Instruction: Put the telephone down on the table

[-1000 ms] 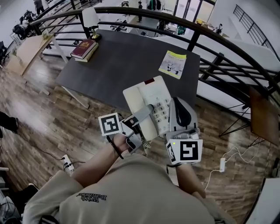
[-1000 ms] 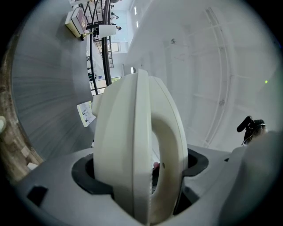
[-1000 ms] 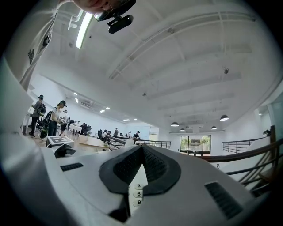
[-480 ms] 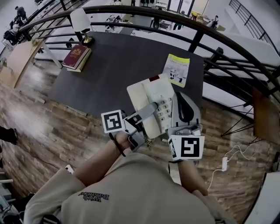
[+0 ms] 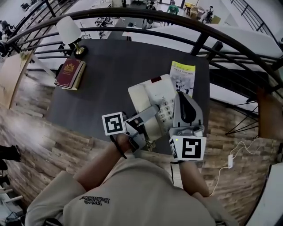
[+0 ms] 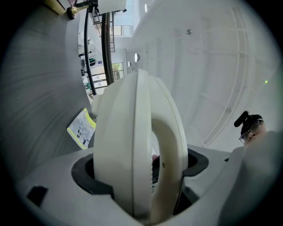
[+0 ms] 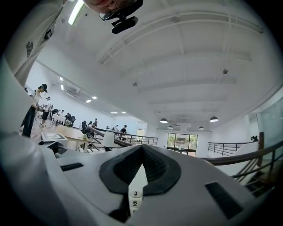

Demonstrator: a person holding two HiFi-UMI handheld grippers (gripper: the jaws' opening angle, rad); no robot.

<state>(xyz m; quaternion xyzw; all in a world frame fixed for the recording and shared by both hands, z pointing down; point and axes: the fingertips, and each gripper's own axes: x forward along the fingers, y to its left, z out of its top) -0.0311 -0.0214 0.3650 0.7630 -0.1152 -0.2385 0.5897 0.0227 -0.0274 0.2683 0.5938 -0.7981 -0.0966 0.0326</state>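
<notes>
telephone: cream desk phone [image 5: 150, 99] with handset on its cradle, held between both grippers over the near edge of the dark table [image 5: 115, 66]; can't tell if its base touches the top.
left gripper: [image 5: 148, 115] jaws spread wide and clamped on the phone's left side. The left gripper view shows body and handset filling the gap, dark pads against both faces.
right gripper: [image 5: 182, 103] jaws nearly together, pinching the thin right edge of the phone. The right gripper view shows keys 3 and 6 in the slit between the pads.
marker cubes: left one [image 5: 113, 123] and right one [image 5: 189, 148] sit close to the person's chest.
leaflet: yellow-edged sheet [image 5: 182, 75] flat on the table, just beyond the phone's far right corner.
book: red hardback [image 5: 69, 73] on the table's left side, well apart from the phone.
lamp: white shade, brass base [image 5: 70, 33], far left corner, near the book.
railing: dark curved rail [image 5: 146, 13] behind the table.
floor: wood planks [image 5: 26, 132] beside the table.
</notes>
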